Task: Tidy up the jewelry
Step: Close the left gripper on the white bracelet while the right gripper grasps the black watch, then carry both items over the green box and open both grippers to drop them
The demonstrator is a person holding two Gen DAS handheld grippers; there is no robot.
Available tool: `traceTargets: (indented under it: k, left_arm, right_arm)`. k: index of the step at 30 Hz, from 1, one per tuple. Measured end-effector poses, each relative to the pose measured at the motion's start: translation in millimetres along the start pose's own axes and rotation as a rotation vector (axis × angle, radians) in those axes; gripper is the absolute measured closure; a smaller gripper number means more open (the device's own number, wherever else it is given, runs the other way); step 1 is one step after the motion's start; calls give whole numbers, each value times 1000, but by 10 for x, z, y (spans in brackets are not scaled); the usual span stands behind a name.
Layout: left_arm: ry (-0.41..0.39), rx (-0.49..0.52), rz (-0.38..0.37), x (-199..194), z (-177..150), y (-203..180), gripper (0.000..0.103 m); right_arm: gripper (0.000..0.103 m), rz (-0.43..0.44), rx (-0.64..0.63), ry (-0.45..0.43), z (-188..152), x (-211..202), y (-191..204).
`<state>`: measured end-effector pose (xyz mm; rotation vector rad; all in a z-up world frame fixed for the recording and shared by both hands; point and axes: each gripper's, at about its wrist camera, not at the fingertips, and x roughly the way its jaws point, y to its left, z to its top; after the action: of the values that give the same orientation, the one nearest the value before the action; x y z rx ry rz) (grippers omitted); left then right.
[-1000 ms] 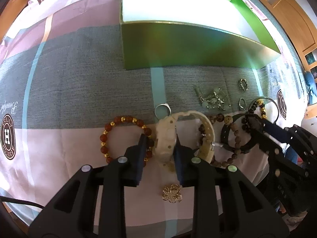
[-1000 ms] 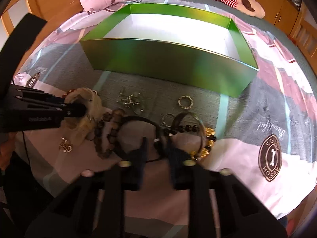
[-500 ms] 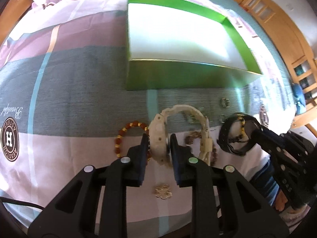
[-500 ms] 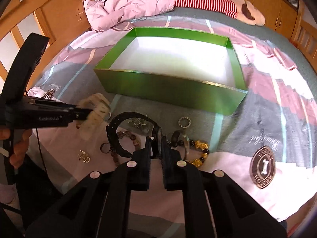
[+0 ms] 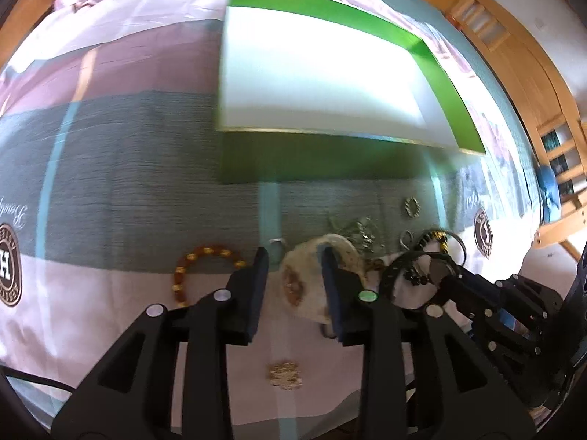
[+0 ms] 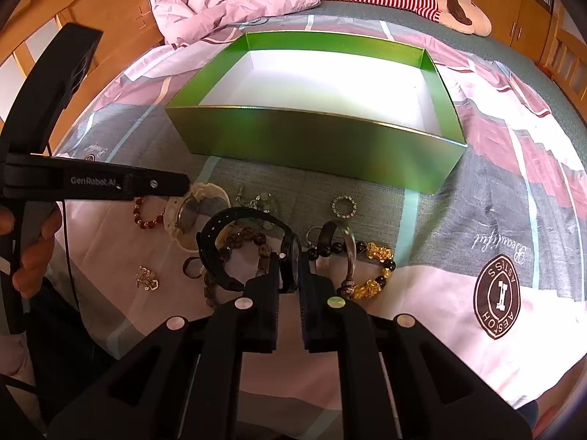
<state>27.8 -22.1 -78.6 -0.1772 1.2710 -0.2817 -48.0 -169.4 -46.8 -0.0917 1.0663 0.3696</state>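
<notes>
Bedspread (image 6: 513, 190) carries a green box (image 6: 315, 143) beyond the jewelry. My left jaws stand parted around the cream watch (image 5: 312, 278), contact unclear through blur. My right jaws pinch the black watch (image 6: 290, 260), raised; its strap hides beads beneath.

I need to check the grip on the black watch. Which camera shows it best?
The right wrist view: the black watch sits sharp and central, its case pinched in the right gripper. The left wrist view shows only its band at the right edge, blurred, partly behind the gripper.
</notes>
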Motion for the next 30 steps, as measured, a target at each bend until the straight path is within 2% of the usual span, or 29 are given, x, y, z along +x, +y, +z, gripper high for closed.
traceTargets:
  k: [1,3,6,9,13,16,19,21,26,28,30]
  left_arm:
    - [8,11,4,23,-5,-16,64]
    - [29,41,16,93,-26,-110,64]
    - [59,70,66,189,-63,-159,83]
    - [37,63,69,140,-77,-165,86]
    - [-49,73,22,-175,39,-179,86]
    - [-164,117,15,-482,296,-320,86]
    - [-253,119,-1,-616,569,-388,86]
    - [-280,85,8,-595,713,-356,86]
    - [-257,17,41,-349,914,-132,86]
    - [-221,-14,56,-268,919,-22,86]
    - [-215,-18,41,-286,893,13,86]
  right_arm:
    - [93,1,1,4,-7,11,-2]
    - [93,1,1,8,-24,30,-7]
    - [93,1,4,9,-27,38,-5]
    - [93,9,8,-15,4,-27,-13]
    - [93,4,-5,-104,172,-234,-56]
    - [93,-23,-11,-172,387,-331,-123]
    - [93,-42,13,-235,651,-356,-254]
    - [93,-55,30,-246,778,-314,-327]
    - [93,-100,44,-226,1044,-83,-437]
    - [93,-56,39,-193,1014,-88,-446]
    - [76,-52,33,-178,921,-119,-450]
